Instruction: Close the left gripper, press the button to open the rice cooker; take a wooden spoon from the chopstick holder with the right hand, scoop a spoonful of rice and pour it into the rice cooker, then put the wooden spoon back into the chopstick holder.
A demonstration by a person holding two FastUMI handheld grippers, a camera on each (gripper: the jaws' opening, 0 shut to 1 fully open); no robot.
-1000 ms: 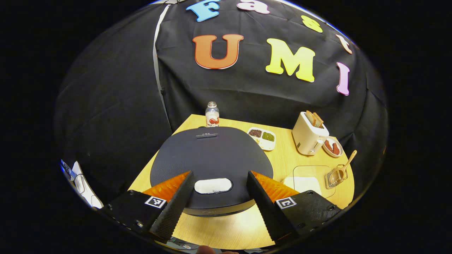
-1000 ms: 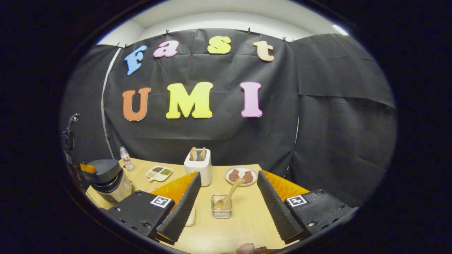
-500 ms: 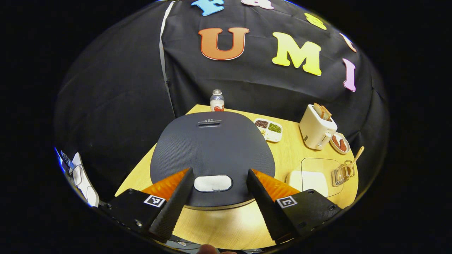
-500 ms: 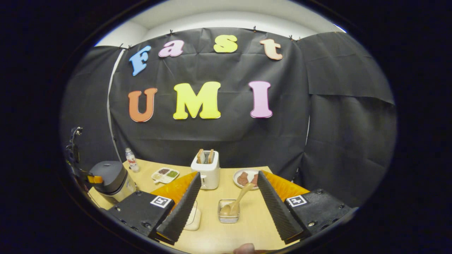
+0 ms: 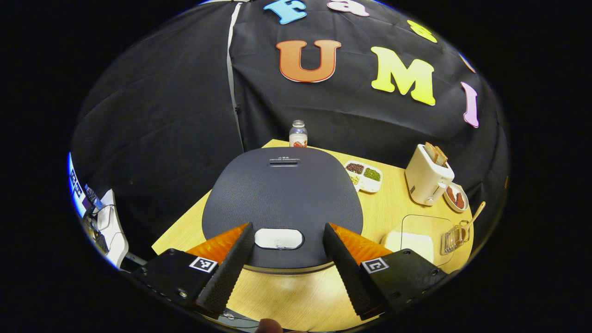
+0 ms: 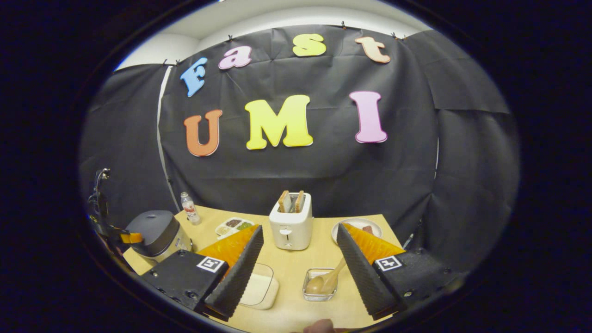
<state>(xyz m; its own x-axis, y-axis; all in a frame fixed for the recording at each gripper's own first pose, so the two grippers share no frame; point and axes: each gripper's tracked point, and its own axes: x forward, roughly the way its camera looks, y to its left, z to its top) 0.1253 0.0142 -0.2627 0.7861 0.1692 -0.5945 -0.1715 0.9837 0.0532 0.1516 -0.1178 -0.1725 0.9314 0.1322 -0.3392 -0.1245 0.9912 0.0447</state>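
**A:** Start at your left. What's under that tool?

**B:** My left gripper [image 5: 286,259] hangs just above the near edge of the rice cooker [image 5: 283,199], fingers spread wide, nothing between them. The pale button [image 5: 279,238] sits in the gap between the fingertips, at the front of the dark lid, which is down. The task wants this gripper pressed together before I push, and it isn't yet.

**A:** How will that button take a push?

**B:** I'd guess a stiff spring latch on a heavy, steady pot, so it shouldn't slide on the table [image 5: 296,300]. I'd bring the joined tips down square on the middle of the button; off-centre, they could skid onto the lid.

**A:** And moving right?

**B:** In the right gripper view, the flat white container of rice [image 6: 259,289] lies just past my left-hand finger, partly hidden by it. Next to it stands the clear chopstick holder [image 6: 319,286] with the wooden spoon [image 6: 329,280] leaning in it, bowl down, handle slanting up to the right towards my other finger.

**A:** Where do you take the spoon?

**B:** Light, rigid, smooth wood, I judge; it could twist in the pads. I'd pinch the handle high, well clear of the glass, which looks light enough to tip.

**A:** The right tool's pose?

**B:** My right gripper [image 6: 298,266] is held over the near table edge, aimed level towards the toaster [image 6: 291,222], fingers apart and empty, the holder between them.
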